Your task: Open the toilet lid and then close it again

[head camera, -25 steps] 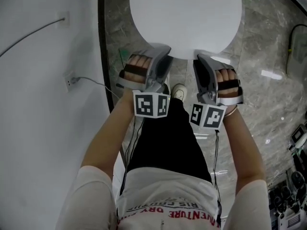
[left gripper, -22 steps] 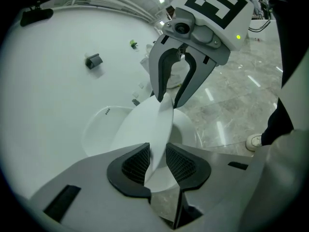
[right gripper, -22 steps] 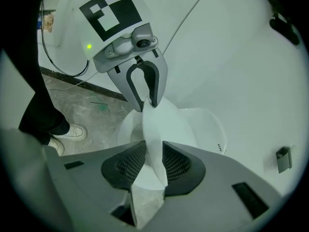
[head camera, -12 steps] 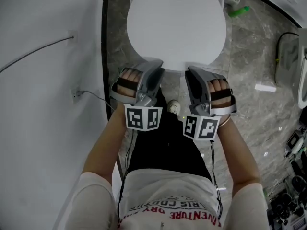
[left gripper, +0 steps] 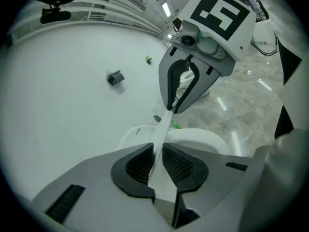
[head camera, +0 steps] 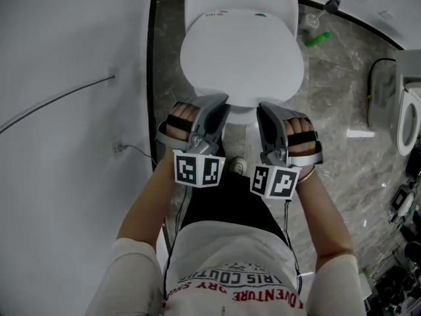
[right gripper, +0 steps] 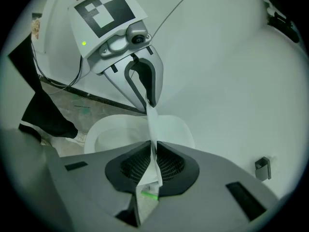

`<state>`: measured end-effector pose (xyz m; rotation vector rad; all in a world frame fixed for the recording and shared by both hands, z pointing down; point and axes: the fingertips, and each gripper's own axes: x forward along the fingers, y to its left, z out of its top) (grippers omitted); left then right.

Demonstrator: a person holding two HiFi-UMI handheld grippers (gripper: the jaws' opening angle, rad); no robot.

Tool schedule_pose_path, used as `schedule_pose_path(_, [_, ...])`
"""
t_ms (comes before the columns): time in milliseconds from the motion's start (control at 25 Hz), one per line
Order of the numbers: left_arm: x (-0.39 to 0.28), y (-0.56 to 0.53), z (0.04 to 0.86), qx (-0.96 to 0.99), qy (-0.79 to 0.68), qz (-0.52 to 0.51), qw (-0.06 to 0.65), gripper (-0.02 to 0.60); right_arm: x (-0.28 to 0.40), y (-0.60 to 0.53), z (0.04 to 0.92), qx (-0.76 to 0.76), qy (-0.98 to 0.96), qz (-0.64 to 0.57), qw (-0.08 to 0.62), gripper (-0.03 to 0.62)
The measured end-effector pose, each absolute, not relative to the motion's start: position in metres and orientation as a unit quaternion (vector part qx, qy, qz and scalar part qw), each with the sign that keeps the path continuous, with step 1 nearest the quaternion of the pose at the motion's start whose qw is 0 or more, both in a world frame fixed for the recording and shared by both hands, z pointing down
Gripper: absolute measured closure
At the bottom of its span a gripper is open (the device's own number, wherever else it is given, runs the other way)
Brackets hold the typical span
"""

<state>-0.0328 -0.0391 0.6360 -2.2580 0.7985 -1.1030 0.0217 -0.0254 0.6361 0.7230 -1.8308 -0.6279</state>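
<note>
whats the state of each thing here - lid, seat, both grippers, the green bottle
toilet lid, partly raised off the seat, front edge gripped by both grippers
toilet seat, down on the bowl
left gripper, jaws have just been closing, shut on the lid's front edge
right gripper, shut on the lid's front edge
green bottle, lying on its side on the floor
</note>
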Motion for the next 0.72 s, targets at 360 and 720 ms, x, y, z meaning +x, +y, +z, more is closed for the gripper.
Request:
schedule_pose_path(360, [-0.03,-0.107,0.573,-0.841,0.294,-0.373,0.259,0.522,0.024,-0.099,0.576,0.331,-0.746,-0.251,0.52,0.557])
schedule_pose_path(720, [-0.031,-0.169,0.53,-0.857,0.267,-0.355,0.263,0.523,0.023,-0.163,0.534,0.352,-0.734,-0.234,0.531,0.559])
